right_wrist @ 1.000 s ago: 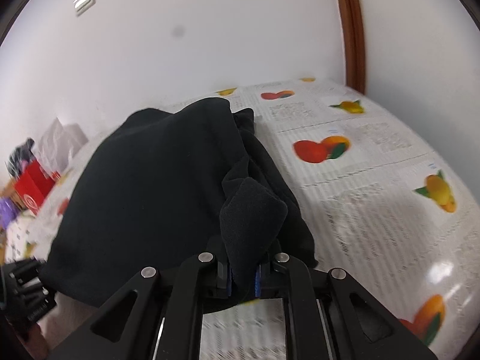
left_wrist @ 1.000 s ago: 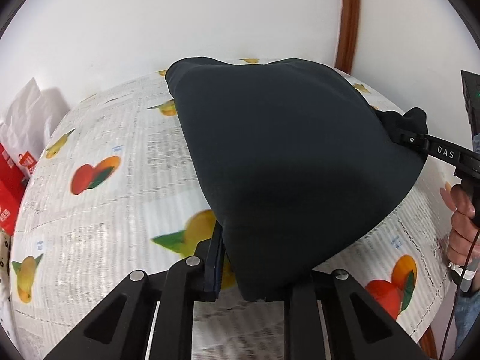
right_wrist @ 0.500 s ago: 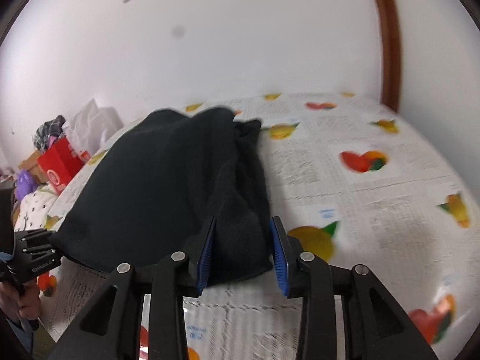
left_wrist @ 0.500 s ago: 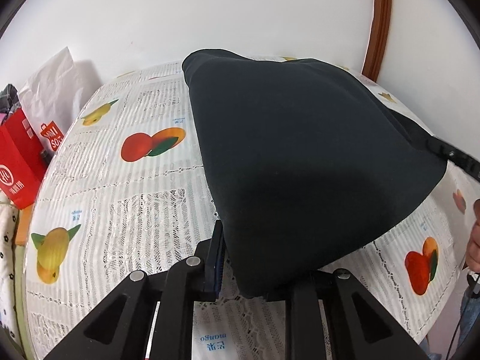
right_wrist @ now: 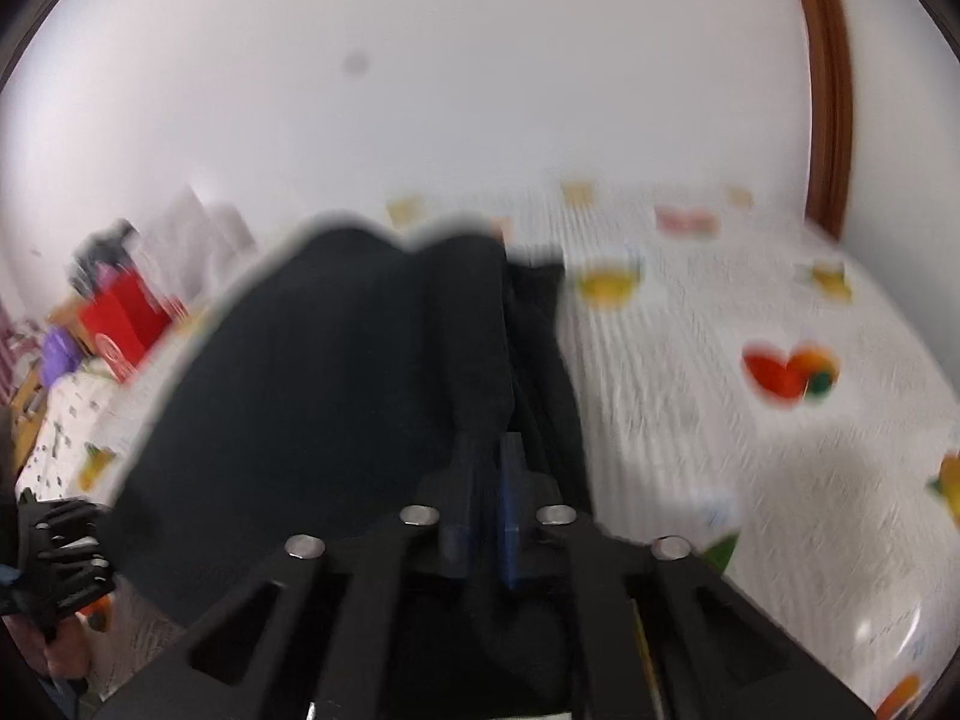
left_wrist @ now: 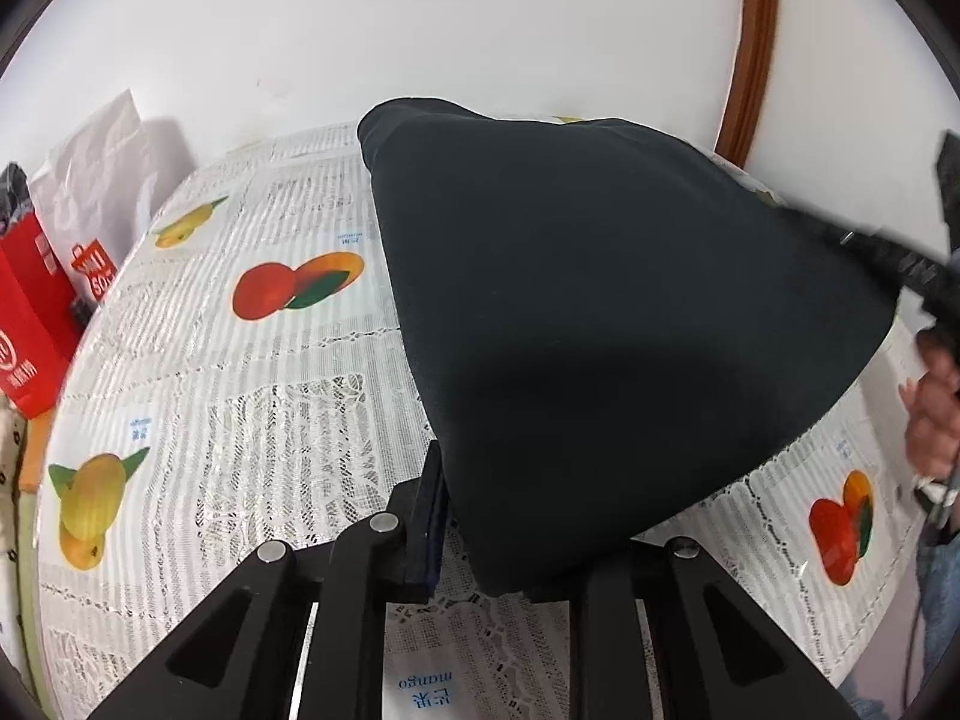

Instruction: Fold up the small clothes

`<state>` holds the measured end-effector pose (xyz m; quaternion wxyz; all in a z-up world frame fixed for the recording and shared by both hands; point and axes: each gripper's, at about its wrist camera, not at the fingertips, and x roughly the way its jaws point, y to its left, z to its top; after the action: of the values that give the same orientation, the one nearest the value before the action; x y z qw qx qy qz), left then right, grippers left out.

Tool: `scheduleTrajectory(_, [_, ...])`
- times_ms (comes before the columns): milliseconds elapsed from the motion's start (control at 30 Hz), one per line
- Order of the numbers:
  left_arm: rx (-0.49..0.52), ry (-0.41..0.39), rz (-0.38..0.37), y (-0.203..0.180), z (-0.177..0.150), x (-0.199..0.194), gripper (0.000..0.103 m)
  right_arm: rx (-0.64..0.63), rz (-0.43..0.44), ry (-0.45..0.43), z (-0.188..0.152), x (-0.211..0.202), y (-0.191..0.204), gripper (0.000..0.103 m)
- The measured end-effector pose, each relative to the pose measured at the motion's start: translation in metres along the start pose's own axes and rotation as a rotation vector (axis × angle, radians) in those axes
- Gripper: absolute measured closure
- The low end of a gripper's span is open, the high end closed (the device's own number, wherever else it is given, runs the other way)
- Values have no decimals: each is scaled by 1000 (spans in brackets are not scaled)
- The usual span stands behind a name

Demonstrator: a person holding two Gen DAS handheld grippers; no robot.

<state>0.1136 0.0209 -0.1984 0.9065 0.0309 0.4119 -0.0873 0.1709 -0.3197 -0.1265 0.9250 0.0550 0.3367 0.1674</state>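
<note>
Right wrist view: right gripper (right_wrist: 483,498) has just snapped closed, apparently re-pinching the dark soft cloth garment's (left_wrist: 600,324) edge; left gripper (left_wrist: 480,534) keeps its corner clamped, readying another fold.

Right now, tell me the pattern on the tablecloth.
The tablecloth is white lace-like, printed with fruit pictures and newspaper-style text; clearest in the left wrist view.

txt: "mango" upside down on tablecloth (left_wrist: 429,681) | "SO" frag. on white bag (left_wrist: 96,276) | rest unreadable

garment (left_wrist: 600,312) plain black; tabletop (left_wrist: 252,432) cover white lace with orange, red and yellow fruit prints; bag (left_wrist: 30,312) red.
</note>
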Motion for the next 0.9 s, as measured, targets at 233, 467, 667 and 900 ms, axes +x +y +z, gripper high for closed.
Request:
scheduleTrajectory(233, [17,-4,12,-3,0,0,83,2,-97,85,-14,15,-9,100])
scheduleTrajectory(467, [29,4,-50,4,-9,-37,70,-52,-154,104,19,-14,2,88])
scheduleTrajectory(667, [-20,-23,-85,27,-8,-75,63,-23,-120,110,69,-10,2,62])
scheduleTrajectory(900, [-69,-60,-54,48,33,-73,54,-37,-118,161,97,26,7,61])
